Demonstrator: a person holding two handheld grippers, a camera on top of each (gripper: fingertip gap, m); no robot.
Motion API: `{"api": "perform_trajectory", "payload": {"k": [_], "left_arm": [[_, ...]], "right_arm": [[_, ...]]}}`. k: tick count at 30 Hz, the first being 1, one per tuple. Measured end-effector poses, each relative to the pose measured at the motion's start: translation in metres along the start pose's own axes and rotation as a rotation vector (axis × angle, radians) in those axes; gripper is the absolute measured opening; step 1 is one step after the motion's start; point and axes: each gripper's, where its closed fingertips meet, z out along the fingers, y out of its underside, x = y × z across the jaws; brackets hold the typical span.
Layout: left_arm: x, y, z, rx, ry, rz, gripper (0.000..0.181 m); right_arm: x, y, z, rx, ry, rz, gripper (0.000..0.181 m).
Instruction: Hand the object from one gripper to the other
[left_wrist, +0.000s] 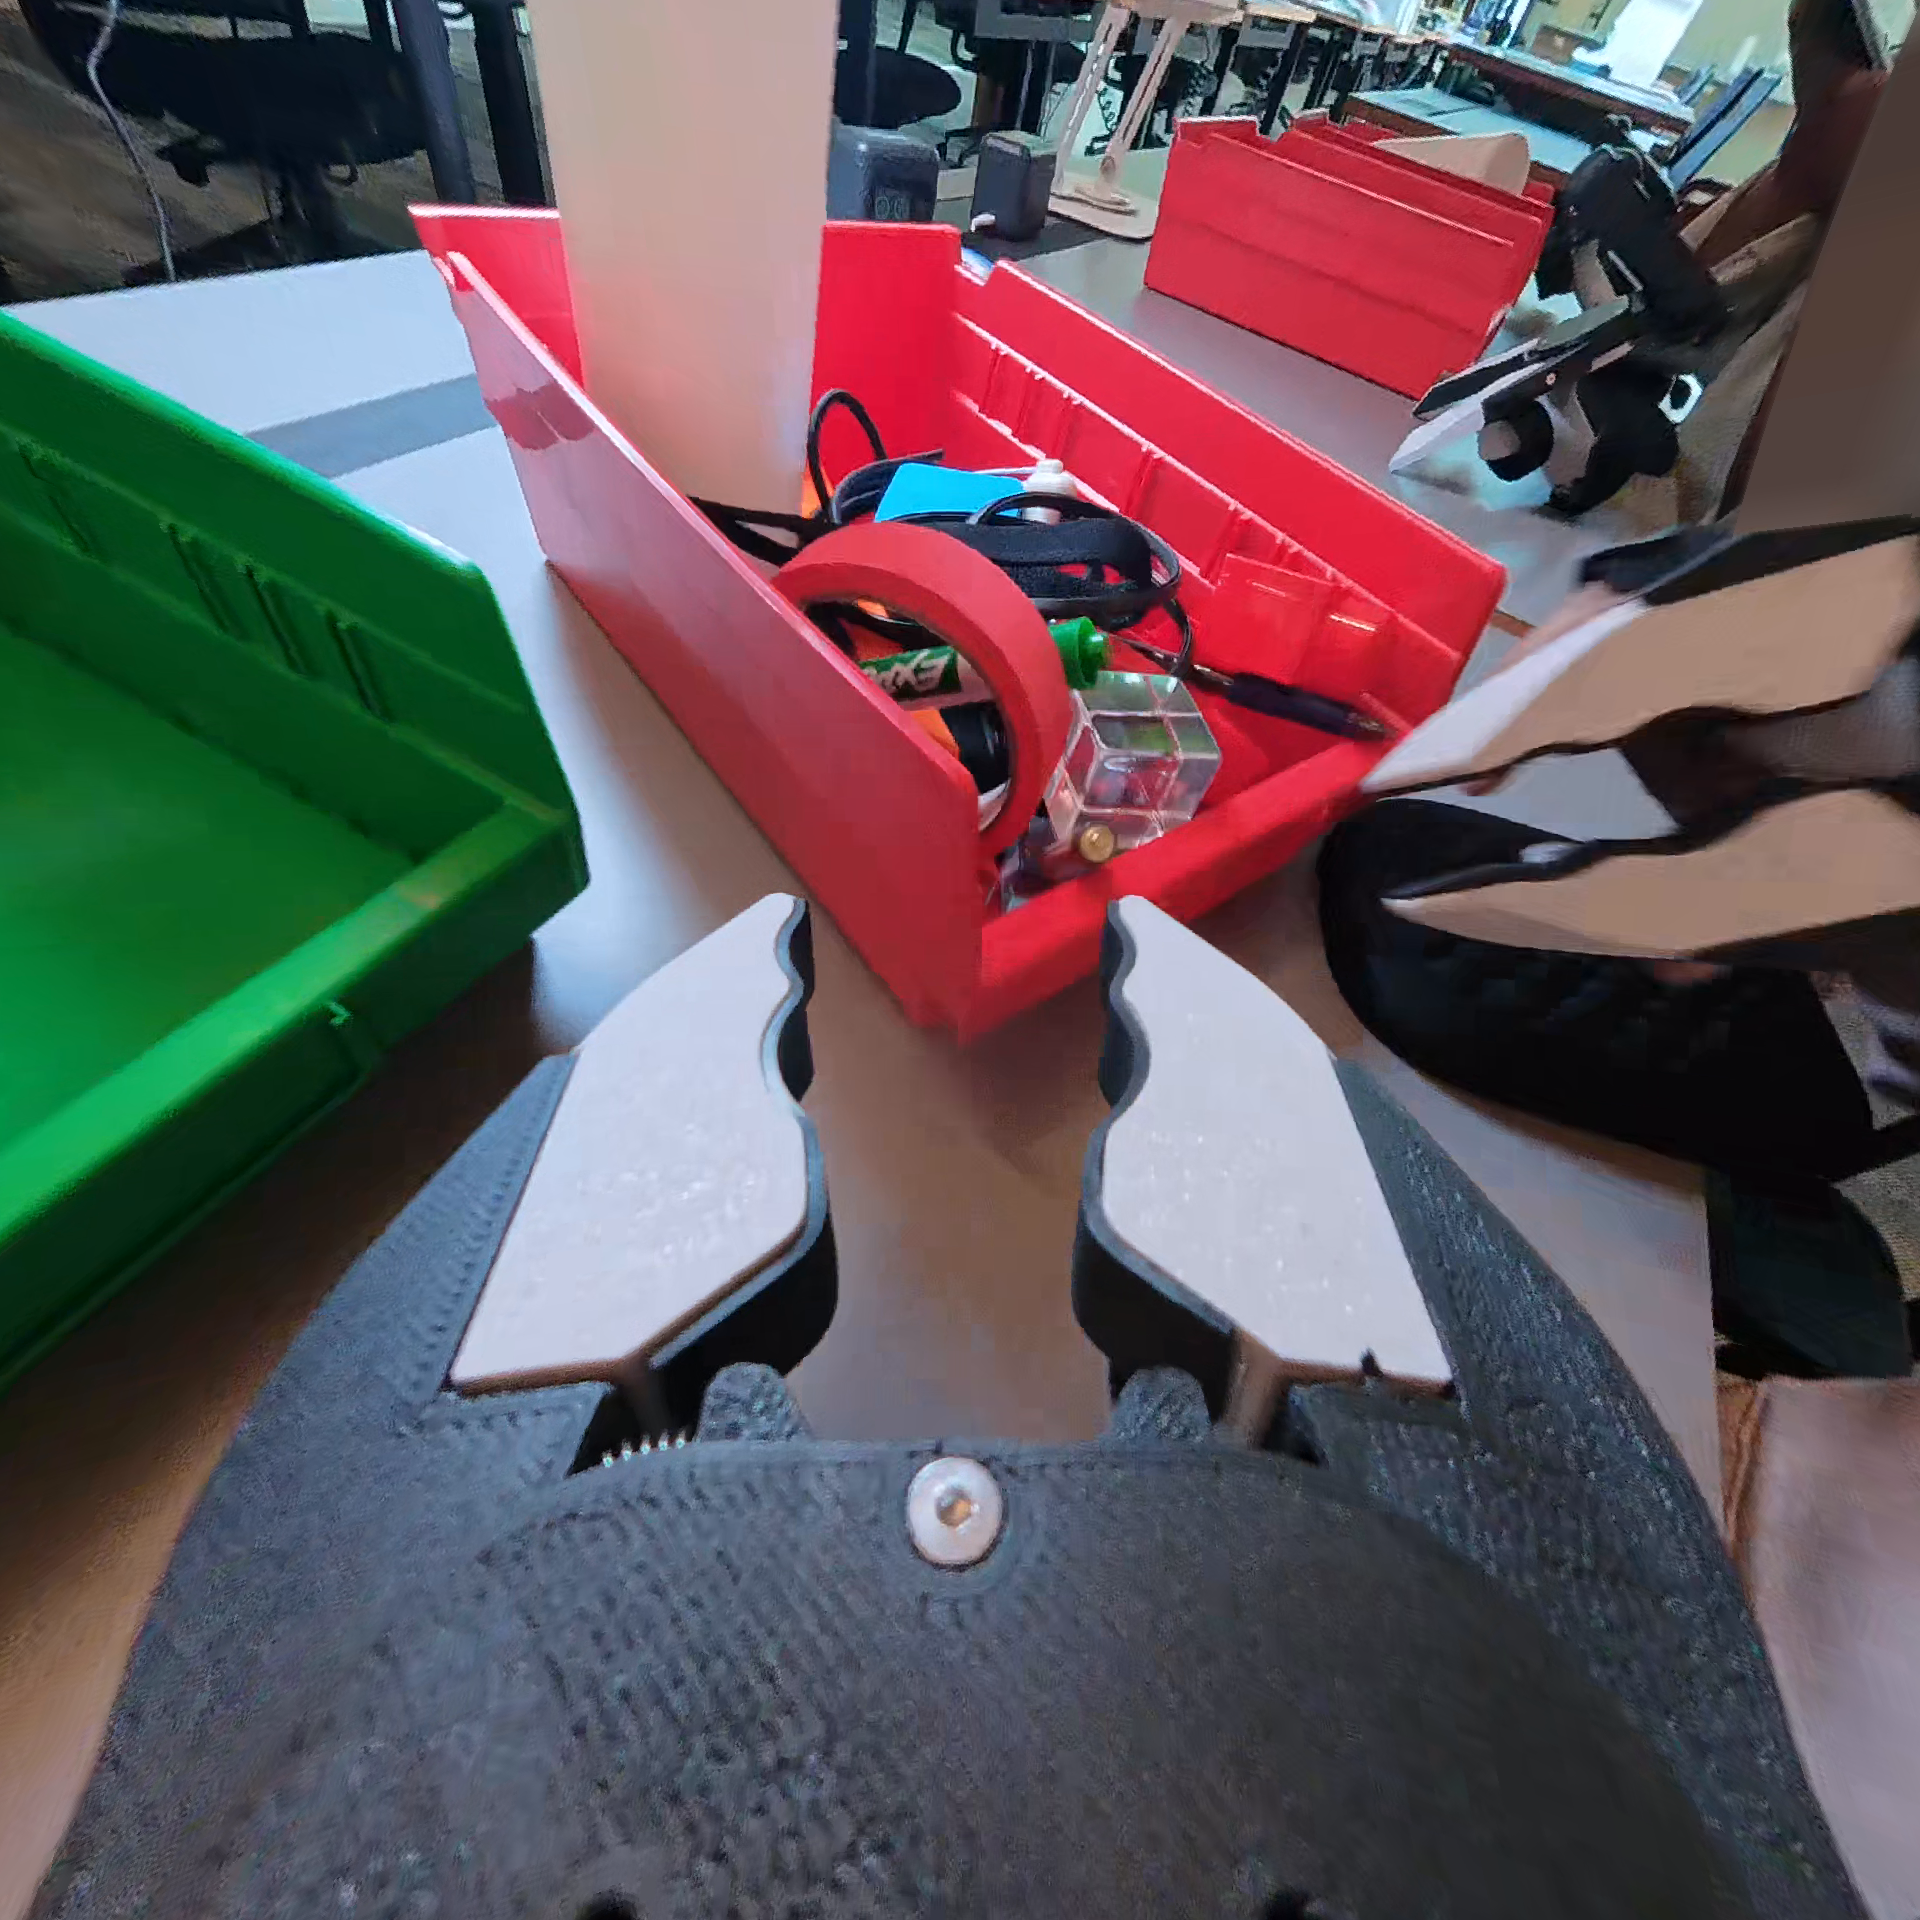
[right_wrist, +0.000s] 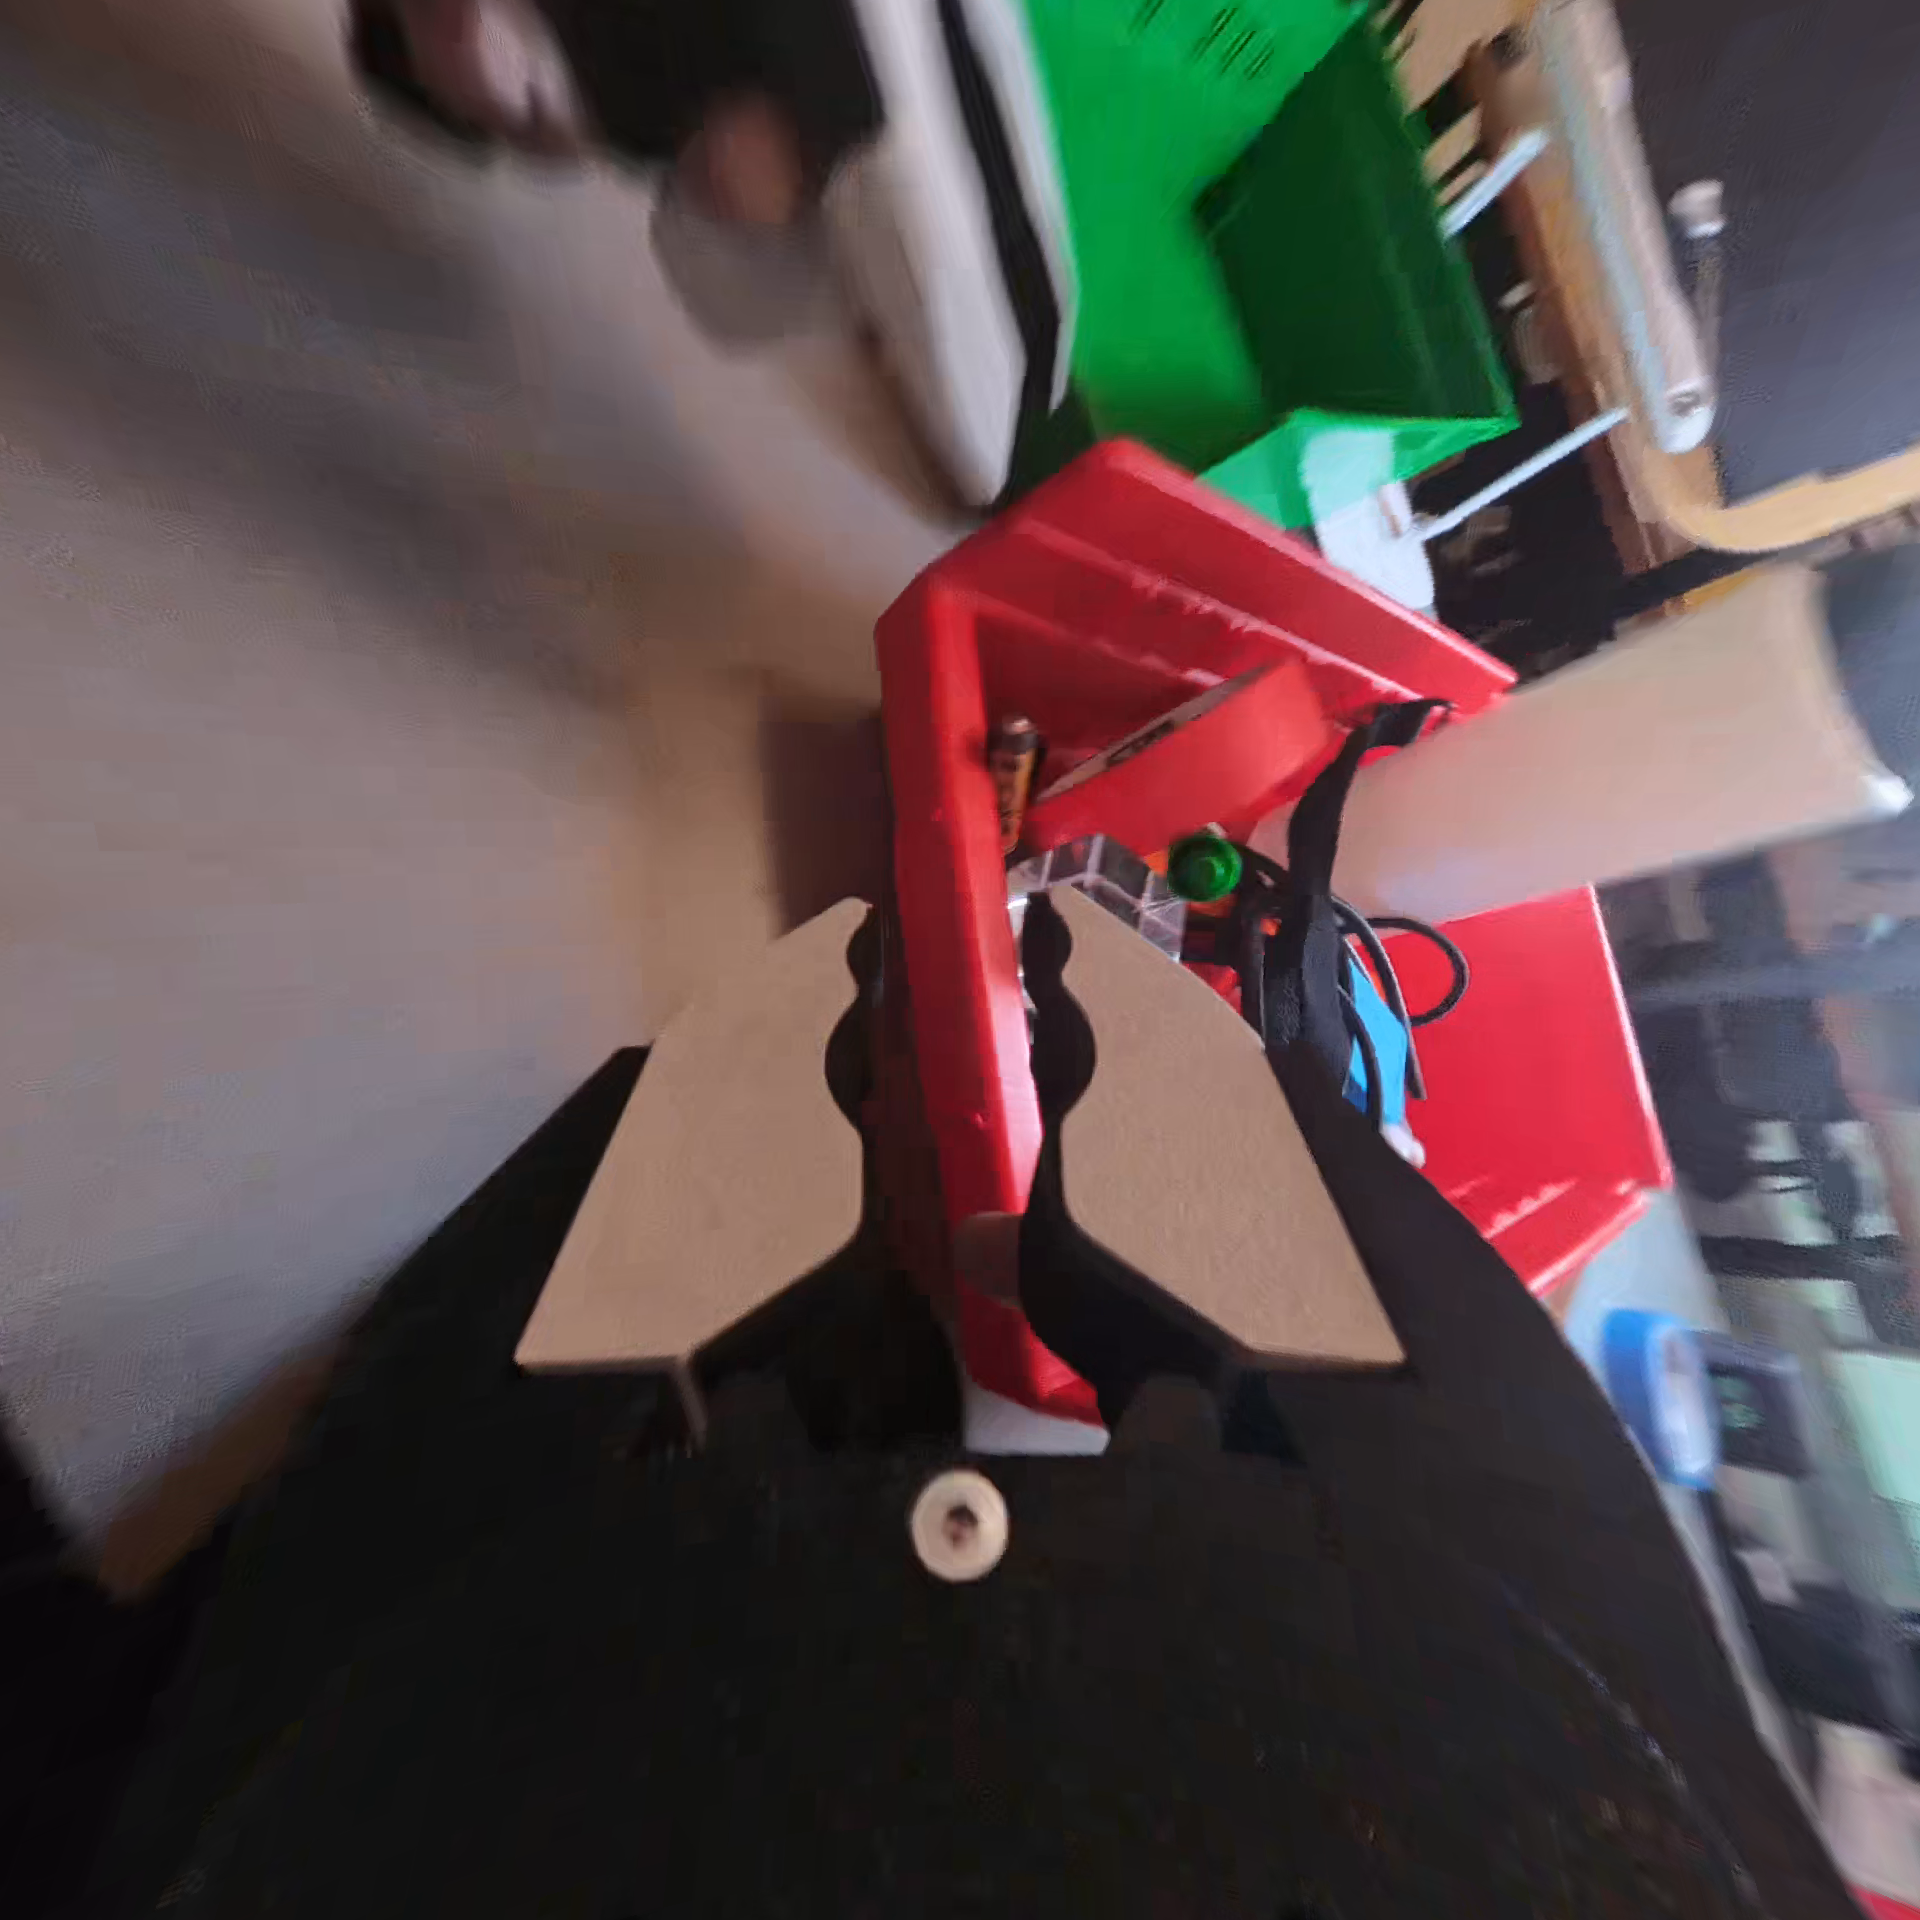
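The right gripper (right_wrist: 951, 925) is closed on the low front wall of the red bin (right_wrist: 961, 1039): one finger sits outside the wall, the other inside the bin, and the wall fills the gap between them. The right wrist view is rolled and motion-blurred, so whether the bin is lifted or tilted cannot be told.

The left gripper (left_wrist: 956, 914) has its jaws spread, with nothing between them. Bare table surface (left_wrist: 935, 1195) shows through the gap. The near corner of the red bin (left_wrist: 966, 977) lies just beyond the fingertips at 12 o'clock. In the left wrist view the right gripper (left_wrist: 1392, 821) enters from 3 o'clock and meets the bin's front edge.

Open table runs in a narrow lane between the red bin and the green bin (left_wrist: 260, 790), which stands at 9 o'clock of the left gripper, close to its left finger. The green bin shows no contents.

Contents of the red bin:
- a roll of red tape (left_wrist: 935, 644), standing on edge against the left side wall;
- a green marker (left_wrist: 977, 665), passing through the roll;
- a clear cube (left_wrist: 1132, 758), at the front wall, just beside the roll;
- black cords and straps (left_wrist: 1070, 561), heaped behind the roll;
- a blue card (left_wrist: 935, 488), on the heap.

A pale post (left_wrist: 686, 229) rises at the bin's rear. A second red bin (left_wrist: 1340, 229) stands well apart at 1 o'clock.
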Motion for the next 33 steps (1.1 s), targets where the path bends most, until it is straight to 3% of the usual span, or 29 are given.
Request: {"api": "perform_trajectory", "payload": {"k": [2, 5, 7, 10, 14, 20, 26, 33], "left_arm": [[0.005, 0.003, 0.007, 0.007, -0.005, 0.001, 0.051], [0.002, 0.004, 0.017, 0.008, -0.070, 0.075, 0.045], [0.003, 0.002, 0.023, 0.012, -0.085, 0.092, 0.041], [-0.003, -0.001, 0.032, 0.015, -0.140, 0.126, 0.028], [-0.009, -0.002, 0.043, 0.015, -0.192, 0.179, 0.023], [-0.007, -0.005, 0.045, -0.009, -0.219, 0.334, 0.020], [0.014, -0.028, 0.022, 0.066, -0.219, 0.445, 0.013], [0.039, -0.068, -0.031, 0.206, -0.275, 0.519, 0.012]], "right_arm": [[0.020, -0.003, -0.034, 0.117, 0.079, 0.244, 0.034], [0.063, 0.046, -0.067, 0.149, 0.312, 0.550, 0.043], [0.070, 0.081, -0.068, 0.118, 0.346, 0.717, 0.048], [0.063, 0.101, -0.044, 0.083, 0.272, 0.834, 0.052], [0.061, 0.107, -0.011, 0.007, 0.213, 0.827, 0.032], [0.068, 0.111, -0.013, -0.084, 0.367, 0.703, 0.017], [0.061, 0.090, -0.045, -0.054, 0.473, 0.642, 0.012], [0.085, 0.014, -0.106, 0.087, 0.588, 0.512, 0.011]]}}
